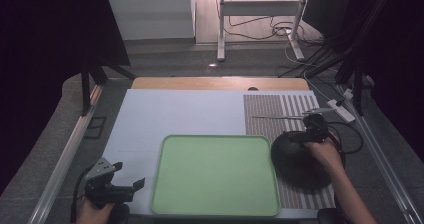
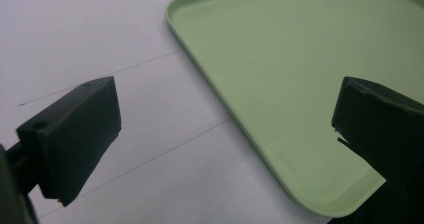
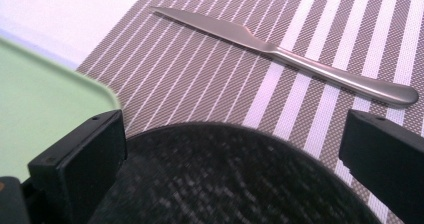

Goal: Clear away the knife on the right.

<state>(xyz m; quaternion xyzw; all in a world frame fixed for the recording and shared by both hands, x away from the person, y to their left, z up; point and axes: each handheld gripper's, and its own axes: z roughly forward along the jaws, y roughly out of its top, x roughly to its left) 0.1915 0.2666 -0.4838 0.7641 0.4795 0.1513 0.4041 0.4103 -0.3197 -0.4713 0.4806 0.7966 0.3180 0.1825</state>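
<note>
A shiny knife (image 3: 280, 51) lies on the striped mat (image 3: 210, 84) just past the black bowl (image 3: 235, 179). The green tray (image 1: 215, 174) sits beside the dark, speckled bowl. The right gripper (image 3: 235, 149) hangs over the bowl, jaws spread wide. The left gripper (image 2: 225, 139) is spread too, by the tray's corner

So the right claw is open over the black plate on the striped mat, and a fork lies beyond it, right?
Not a fork: it is a knife, as the right gripper view shows. The right claw is open over the black plate on the striped mat.
</note>
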